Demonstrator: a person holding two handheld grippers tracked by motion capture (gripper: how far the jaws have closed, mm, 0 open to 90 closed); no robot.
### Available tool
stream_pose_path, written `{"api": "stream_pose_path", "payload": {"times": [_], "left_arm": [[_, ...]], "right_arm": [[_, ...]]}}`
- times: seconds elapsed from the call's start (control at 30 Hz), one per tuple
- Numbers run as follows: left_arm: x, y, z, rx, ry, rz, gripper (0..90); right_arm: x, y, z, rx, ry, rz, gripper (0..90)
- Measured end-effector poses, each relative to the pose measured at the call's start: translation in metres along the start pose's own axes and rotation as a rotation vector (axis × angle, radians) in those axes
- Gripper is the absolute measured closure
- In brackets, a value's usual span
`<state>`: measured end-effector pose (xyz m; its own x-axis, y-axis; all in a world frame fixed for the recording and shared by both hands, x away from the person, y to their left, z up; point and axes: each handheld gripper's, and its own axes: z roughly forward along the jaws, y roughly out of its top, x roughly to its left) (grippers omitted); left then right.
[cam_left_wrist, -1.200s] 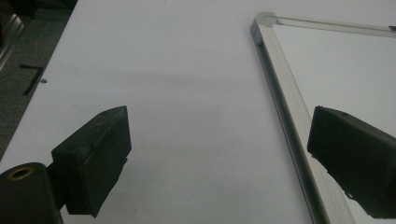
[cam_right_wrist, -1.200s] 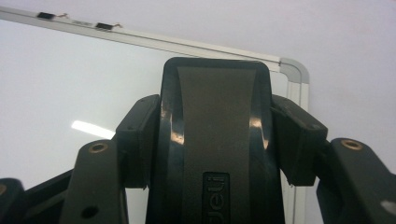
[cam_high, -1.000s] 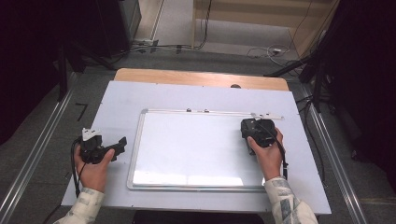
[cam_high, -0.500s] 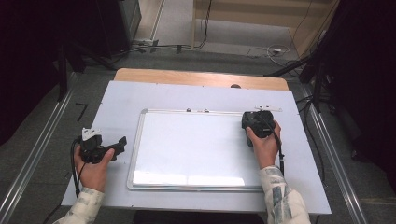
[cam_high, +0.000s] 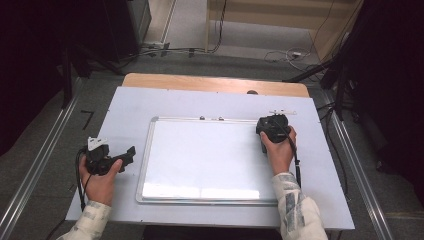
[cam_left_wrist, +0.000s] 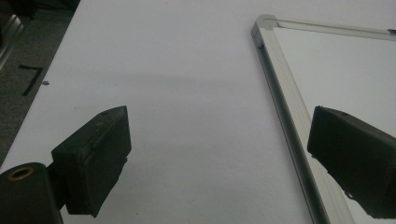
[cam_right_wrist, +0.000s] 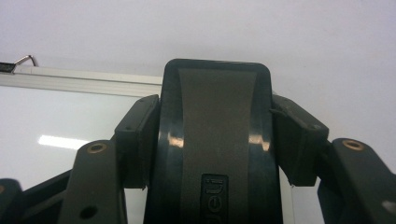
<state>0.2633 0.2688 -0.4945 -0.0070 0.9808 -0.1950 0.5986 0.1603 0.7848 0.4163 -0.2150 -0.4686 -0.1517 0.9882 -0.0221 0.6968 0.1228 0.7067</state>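
My right gripper (cam_right_wrist: 215, 140) has its two jaws closed tight on a dark eraser (cam_right_wrist: 215, 130). One jaw presses each long side, so the eraser cannot slip. It looks like a whiteboard eraser, with some letters on it that I cannot read.

In the high view, the eraser sits at the top right corner of the whiteboard (cam_high: 210, 160), at about 2 o'clock from the board's middle. The right gripper (cam_high: 272, 127) covers it there, so I cannot see if it touches the board or hangs just over it. The eraser's long side points away from me, toward 12 o'clock. The white part of the board spreads out from it toward 8 o'clock, so I think the next wipe should go that way.

My left gripper (cam_high: 107, 159) is well apart, at 9 o'clock, off the board on the white table (cam_high: 130, 107). Its jaws stand wide open with nothing between them. In the left gripper view, the board's silver frame (cam_left_wrist: 285, 112) runs just beside its far jaw. The right hand is much nearer the eraser, so it does the work.
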Motion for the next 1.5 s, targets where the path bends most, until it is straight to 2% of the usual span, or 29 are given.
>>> {"api": "stream_pose_path", "payload": {"times": [0.3,0.43,0.53,0.7,0.93,1.23,1.5], "left_arm": [[0.000,0.000,0.000,0.000,0.000,-0.002,6.7],[0.000,0.000,0.001,0.002,0.001,-0.002,6.7],[0.000,0.000,0.001,0.003,0.002,-0.001,6.7],[0.001,0.000,0.001,0.004,0.002,-0.001,6.7],[0.000,0.000,0.001,0.003,0.004,-0.002,6.7],[0.000,-0.001,0.001,0.008,0.003,0.001,6.7],[-0.001,-0.001,0.002,0.007,0.003,0.001,6.7]], "right_arm": [[-0.006,-0.002,0.015,0.059,-0.002,0.009,36.8],[-0.006,-0.002,0.017,0.059,-0.002,0.003,36.8],[-0.008,-0.002,0.016,0.055,0.012,0.017,36.0],[-0.012,0.002,0.007,0.019,0.049,0.049,30.6],[-0.013,0.001,-0.008,-0.012,0.096,0.030,23.4],[-0.016,-0.006,-0.029,-0.045,0.122,0.008,18.8],[-0.021,-0.016,-0.046,-0.082,0.127,0.022,17.1]]}}
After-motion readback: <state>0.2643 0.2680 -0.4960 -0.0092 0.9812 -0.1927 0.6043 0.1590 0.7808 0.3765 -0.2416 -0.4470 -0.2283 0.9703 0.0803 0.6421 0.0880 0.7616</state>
